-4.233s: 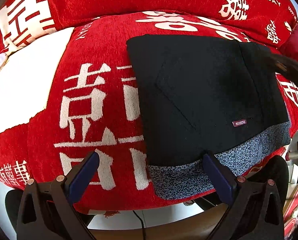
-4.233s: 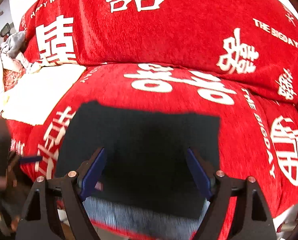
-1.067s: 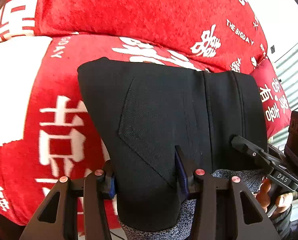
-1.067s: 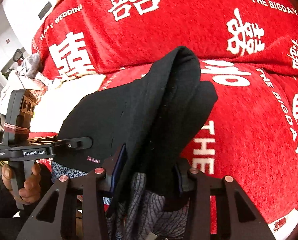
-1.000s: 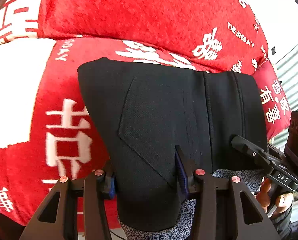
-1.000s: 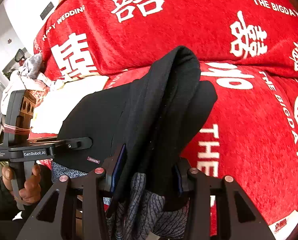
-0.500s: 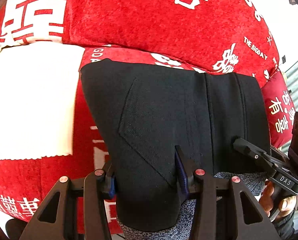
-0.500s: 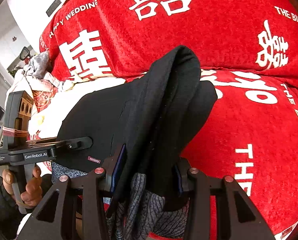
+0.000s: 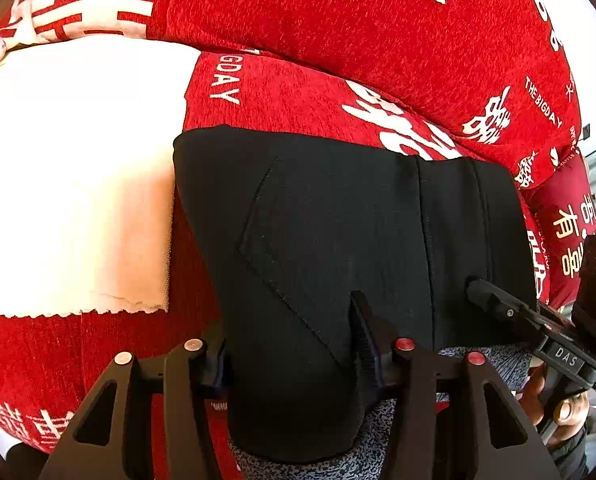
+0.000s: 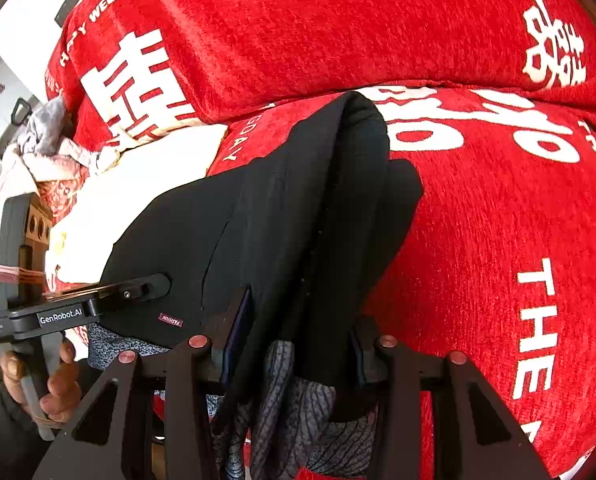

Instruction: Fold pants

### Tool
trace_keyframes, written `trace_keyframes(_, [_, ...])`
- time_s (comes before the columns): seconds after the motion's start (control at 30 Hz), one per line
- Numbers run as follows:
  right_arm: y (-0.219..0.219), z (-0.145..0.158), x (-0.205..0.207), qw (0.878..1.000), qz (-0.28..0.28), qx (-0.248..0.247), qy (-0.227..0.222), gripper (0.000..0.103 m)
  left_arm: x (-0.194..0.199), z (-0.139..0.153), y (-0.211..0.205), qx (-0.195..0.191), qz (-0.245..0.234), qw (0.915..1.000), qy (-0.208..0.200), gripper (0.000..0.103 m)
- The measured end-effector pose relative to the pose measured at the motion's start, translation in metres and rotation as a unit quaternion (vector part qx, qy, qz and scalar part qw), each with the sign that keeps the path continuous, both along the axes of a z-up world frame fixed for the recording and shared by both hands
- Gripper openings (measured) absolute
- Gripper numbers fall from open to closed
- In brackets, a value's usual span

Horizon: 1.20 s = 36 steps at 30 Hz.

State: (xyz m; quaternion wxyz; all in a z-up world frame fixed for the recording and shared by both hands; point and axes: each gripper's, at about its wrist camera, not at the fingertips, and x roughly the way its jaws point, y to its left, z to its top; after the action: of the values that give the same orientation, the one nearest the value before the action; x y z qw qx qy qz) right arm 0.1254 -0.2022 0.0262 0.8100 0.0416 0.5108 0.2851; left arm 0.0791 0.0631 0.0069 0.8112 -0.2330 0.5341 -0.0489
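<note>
In the foreground of both wrist views, the near edge of the folded black pants [image 9: 337,240] is being gripped at the grey speckled waistband [image 9: 377,452]. The left tool [image 9: 294,344] is being kept clenched on the left part of that edge, at the lower centre of its frame, with cloth bulging between the two fingers. The right tool [image 10: 298,332] is likewise being clamped on the right part, where several layers of black cloth and grey band are being bunched together at the lower centre of its frame.

From these two grips the garment is being stretched away from the tools, up the frame, with its folded far edge lying toward the backrest. Its long axis is being run across the frame from one tool to the other, so that each hand is nearest to its own end. In the right wrist view the right side is being raised into a ridge above the seat of the red sofa [image 10: 497,220], which suggests the bundle is being carried or turned over rather than left lying flat.

Farther off, at the left of both frames, a white cloth [image 9: 70,180] is being left spread on the seat, just beside the far left corner of the pants.
</note>
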Motion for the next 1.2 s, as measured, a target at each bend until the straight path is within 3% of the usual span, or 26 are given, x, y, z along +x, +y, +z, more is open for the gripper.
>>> trace_keyframes(0.1, [0.0, -0.003, 0.001, 1.0, -0.002, -0.008, -0.001, 0.052, 0.001, -0.009, 0.002, -0.011, 0.006, 0.9999, 0.011, 0.062])
trace_keyframes(0.23, [-0.009, -0.007, 0.007, 0.999, -0.025, -0.013, 0.023, 0.072, -0.001, -0.01, 0.011, -0.033, 0.019, 0.9991, 0.02, 0.066])
trace_keyframes(0.33, [-0.028, 0.0, 0.006, 0.998, -0.065, -0.014, 0.022, 0.073, -0.012, 0.009, 0.016, -0.014, 0.029, 0.9995, -0.004, 0.066])
trace_keyframes(0.4, [-0.036, 0.017, -0.003, 0.997, -0.079, -0.019, -0.014, 0.073, -0.024, 0.027, 0.019, 0.0, 0.038, 0.9989, -0.028, 0.066])
trace_keyframes(0.47, [-0.032, 0.043, -0.027, 0.995, -0.051, -0.03, -0.082, 0.074, -0.038, 0.047, 0.013, 0.005, 0.038, 0.9975, -0.059, 0.066])
trace_keyframes(0.53, [-0.015, 0.061, -0.051, 0.991, 0.005, -0.036, -0.131, 0.081, -0.047, 0.058, -0.003, 0.009, 0.018, 0.9968, -0.077, 0.066])
trace_keyframes(0.63, [0.009, 0.06, -0.082, 0.982, 0.1, -0.042, -0.155, 0.082, -0.056, 0.059, -0.036, 0.024, -0.024, 0.9955, -0.088, 0.066])
trace_keyframes(0.7, [0.018, 0.046, -0.09, 0.978, 0.124, -0.063, -0.154, 0.082, -0.054, 0.042, -0.052, 0.035, -0.037, 0.9964, -0.068, 0.066])
trace_keyframes(0.8, [0.018, 0.009, -0.08, 0.984, 0.112, -0.091, -0.101, 0.081, -0.05, 0.015, -0.059, 0.044, -0.034, 0.9976, -0.041, 0.066])
trace_keyframes(0.9, [0.006, -0.013, -0.067, 0.992, 0.091, -0.063, -0.056, 0.081, -0.053, 0.011, -0.064, 0.057, -0.041, 0.9962, -0.052, 0.066])
trace_keyframes(1.0, [0.007, -0.008, -0.07, 0.991, 0.096, -0.069, -0.062, 0.081, -0.057, 0.016, -0.063, 0.069, -0.049, 0.9954, -0.045, 0.066])
trace_keyframes(1.13, [0.007, 0.024, -0.067, 0.988, 0.096, -0.073, -0.1, 0.082, -0.052, 0.04, -0.052, 0.069, -0.034, 0.9948, -0.067, 0.067])
trace_keyframes(1.17, [0.006, 0.032, -0.063, 0.987, 0.095, -0.072, -0.11, 0.082, -0.049, 0.045, -0.046, 0.075, -0.027, 0.9944, -0.07, 0.072])
trace_keyframes(1.2, [0.009, 0.039, -0.056, 0.986, 0.089, -0.072, -0.12, 0.083, -0.045, 0.048, -0.042, 0.08, -0.015, 0.9941, -0.071, 0.085])
